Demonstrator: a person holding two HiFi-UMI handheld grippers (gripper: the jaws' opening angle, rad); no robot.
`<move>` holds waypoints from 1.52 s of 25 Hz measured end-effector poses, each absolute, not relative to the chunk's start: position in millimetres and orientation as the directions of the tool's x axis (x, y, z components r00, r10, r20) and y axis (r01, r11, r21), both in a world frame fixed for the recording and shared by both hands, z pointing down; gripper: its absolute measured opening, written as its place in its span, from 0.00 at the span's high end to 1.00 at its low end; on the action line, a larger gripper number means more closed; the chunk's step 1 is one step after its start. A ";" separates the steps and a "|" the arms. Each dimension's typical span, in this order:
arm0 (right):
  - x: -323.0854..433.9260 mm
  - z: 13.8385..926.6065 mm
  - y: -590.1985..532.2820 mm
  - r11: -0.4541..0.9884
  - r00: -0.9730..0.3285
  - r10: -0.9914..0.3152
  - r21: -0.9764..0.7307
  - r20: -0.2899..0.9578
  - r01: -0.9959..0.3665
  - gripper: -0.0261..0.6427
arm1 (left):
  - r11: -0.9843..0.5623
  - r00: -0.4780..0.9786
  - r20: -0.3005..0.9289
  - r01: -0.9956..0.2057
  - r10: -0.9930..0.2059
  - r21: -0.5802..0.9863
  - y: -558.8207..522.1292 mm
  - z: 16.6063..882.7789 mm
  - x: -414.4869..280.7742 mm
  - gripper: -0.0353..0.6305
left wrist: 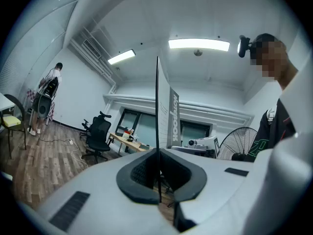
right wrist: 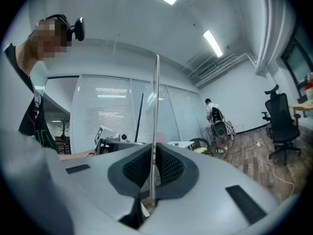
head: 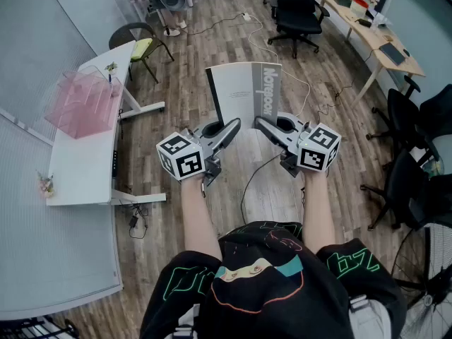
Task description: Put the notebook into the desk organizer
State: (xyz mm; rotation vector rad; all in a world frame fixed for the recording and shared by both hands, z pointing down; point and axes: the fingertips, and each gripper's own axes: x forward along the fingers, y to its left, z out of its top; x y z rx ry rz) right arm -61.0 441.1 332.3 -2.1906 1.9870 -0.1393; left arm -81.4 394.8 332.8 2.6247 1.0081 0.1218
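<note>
**Notebook aloft between two pinches, organizer off to the left**

The step in hand looks like the carry. The notebook [head: 244,94] stands upright in the air just ahead of both tips, fanned slightly open, with only the wooden floor [head: 282,182] beneath it. The pink desk organizer [head: 81,103] sits on the white tabletop [head: 78,161], well to the left of the left hand-held gripper [head: 233,126] and a little ahead of it.

To do this well, both hands should probably swing left together and hold the same gap between them, so the covers neither splay wider nor get tugged apart. It would also help to bring the covers closer together before reaching the organizer (a fanned book will likely catch on a divider). The bottom edge should then be lined up over one slot and lowered in edge first. Which slot suits it cannot be judged from here.

The left hand-held gripper is clamped almost fully closed on the notebook's lower edge. Its own view shows a thin cover edge rising straight up from between the dark pads [left wrist: 139,173], with the printed spine just right of it.

The right hand-held gripper [head: 260,123] is pinched nearly as tight on the other side of the book. In its view a pale, thin edge stands between the pads [right wrist: 168,168] and runs upward. Both grips are on thin material only, so they are probably easy to twist loose.
</note>
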 end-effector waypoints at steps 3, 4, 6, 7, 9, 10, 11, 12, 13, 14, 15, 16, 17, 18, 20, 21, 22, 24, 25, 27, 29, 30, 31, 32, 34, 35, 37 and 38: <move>-58.1 333.0 442.0 -0.095 0.105 -0.994 -0.202 -0.040 -0.975 0.94 | -0.711 0.759 -0.032 0.624 0.651 0.325 396.8 332.8 -80.5 0.94; -56.8 332.5 442.8 -0.097 0.107 -0.994 -0.200 -0.038 -0.975 0.94 | -0.716 0.763 -0.031 0.618 0.645 0.324 397.9 332.5 -79.3 0.94; -55.0 331.5 445.5 -0.094 0.103 -0.994 -0.189 -0.039 -0.977 0.94 | -0.724 0.771 -0.032 0.610 0.636 0.323 400.8 331.6 -77.6 0.94; -54.2 331.2 446.6 -0.089 0.098 -0.994 -0.183 -0.040 -0.979 0.94 | -0.727 0.775 -0.035 0.606 0.630 0.323 402.0 331.3 -77.1 0.94; -52.2 331.7 446.6 -0.083 0.091 -0.995 -0.174 -0.036 -0.981 0.94 | -0.736 0.785 -0.039 0.595 0.618 0.324 402.4 331.6 -75.8 0.94; -50.9 332.4 445.5 -0.084 0.091 -0.995 -0.170 -0.033 -0.982 0.94 | -0.740 0.791 -0.039 0.588 0.611 0.327 401.7 332.3 -74.8 0.94; -49.6 333.3 444.3 -0.084 0.090 -0.995 -0.169 -0.031 -0.982 0.94 | -0.743 0.795 -0.040 0.582 0.605 0.331 400.6 333.4 -73.9 0.94; -48.5 334.3 443.1 -0.083 0.089 -0.996 -0.168 -0.032 -0.982 0.94 | -0.745 0.798 -0.039 0.577 0.601 0.335 399.6 334.4 -73.1 0.94; -47.3 335.1 442.0 -0.080 0.087 -0.996 -0.168 -0.033 -0.983 0.94 | -0.747 0.801 -0.039 0.573 0.597 0.336 398.8 335.3 -72.4 0.94; -45.7 335.5 441.0 -0.077 0.084 -0.996 -0.168 -0.036 -0.983 0.94 | -0.750 0.804 -0.038 0.570 0.594 0.334 398.0 335.6 -71.4 0.94; -43.6 335.4 440.1 -0.075 0.083 -0.996 -0.168 -0.040 -0.983 0.94 | -0.754 0.807 -0.037 0.567 0.590 0.332 397.2 335.3 -69.8 0.94; -41.1 334.7 439.0 -0.073 0.081 -0.996 -0.167 -0.043 -0.983 0.93 | -0.758 0.809 -0.037 0.564 0.586 0.328 396.4 334.5 -67.8 0.94; -38.6 333.7 437.5 -0.072 0.081 -0.996 -0.166 -0.046 -0.984 0.93 | -0.761 0.811 -0.037 0.562 0.583 0.324 395.0 333.4 -65.7 0.94; -36.0 332.6 435.3 -0.071 0.080 -0.996 -0.164 -0.050 -0.984 0.93 | -0.763 0.813 -0.037 0.561 0.581 0.320 393.0 332.4 -63.4 0.94; -29.8 330.7 428.8 -0.070 0.081 -0.995 -0.161 -0.059 -0.984 0.93 | -0.767 0.814 -0.037 0.561 0.580 0.311 386.9 330.5 -57.9 0.94; -26.2 330.8 424.8 -0.071 0.082 -0.995 -0.161 -0.063 -0.984 0.93 | -0.769 0.814 -0.036 0.561 0.580 0.306 383.0 330.2 -54.7 0.94; -22.0 331.6 420.1 -0.071 0.082 -0.994 -0.162 -0.065 -0.984 0.93 | -0.771 0.814 -0.033 0.561 0.579 0.301 378.4 330.5 -50.9 0.94; -12.2 333.5 407.1 -0.071 0.083 -0.994 -0.162 -0.067 -0.984 0.93 | -0.774 0.815 -0.030 0.561 0.579 0.294 365.8 332.1 -41.4 0.94; -6.6 334.6 399.2 -0.073 0.084 -0.994 -0.160 -0.067 -0.984 0.93 | -0.773 0.814 -0.030 0.562 0.581 0.293 357.9 333.4 -35.4 0.94; 7.4 337.3 384.3 -0.089 0.100 -0.993 -0.156 -0.066 -0.984 0.93 | -0.767 0.809 -0.036 0.569 0.586 0.298 342.4 336.7 -20.6 0.94; 26.7 341.5 370.7 -0.116 0.126 -0.990 -0.152 -0.059 -0.982 0.93 | -0.759 0.805 -0.047 0.575 0.591 0.305 327.6 341.3 -0.4 0.94; 37.5 344.7 363.1 -0.129 0.137 -0.989 -0.148 -0.048 -0.981 0.93 | -0.754 0.802 -0.049 0.579 0.596 0.310 319.7 344.9 10.9 0.94; 48.4 349.1 355.1 -0.141 0.148 -0.988 -0.148 -0.036 -0.979 0.93 | -0.747 0.797 -0.049 0.584 0.602 0.318 311.8 349.6 22.1 0.94; 59.5 353.8 346.9 -0.153 0.158 -0.987 -0.155 -0.026 -0.976 0.93 | -0.738 0.791 -0.049 0.590 0.610 0.328 303.6 354.5 33.0 0.94; 81.6 361.0 328.1 -0.176 0.181 -0.983 -0.179 -0.013 -0.968 0.93 | -0.726 0.784 -0.044 0.593 0.619 0.348 284.2 361.3 55.2 0.94; 91.8 363.3 316.4 -0.184 0.189 -0.982 -0.189 -0.008 -0.965 0.93 | -0.727 0.786 -0.036 0.588 0.617 0.354 272.3 363.3 65.8 0.94; 110.2 367.7 290.5 -0.190 0.193 -0.981 -0.204 0.005 -0.960 0.93 | -0.734 0.792 -0.021 0.574 0.610 0.364 246.2 367.0 84.6 0.94; 118.8 370.2 277.6 -0.190 0.192 -0.981 -0.211 0.012 -0.959 0.93 | -0.735 0.796 -0.017 0.567 0.605 0.371 233.3 369.4 93.1 0.94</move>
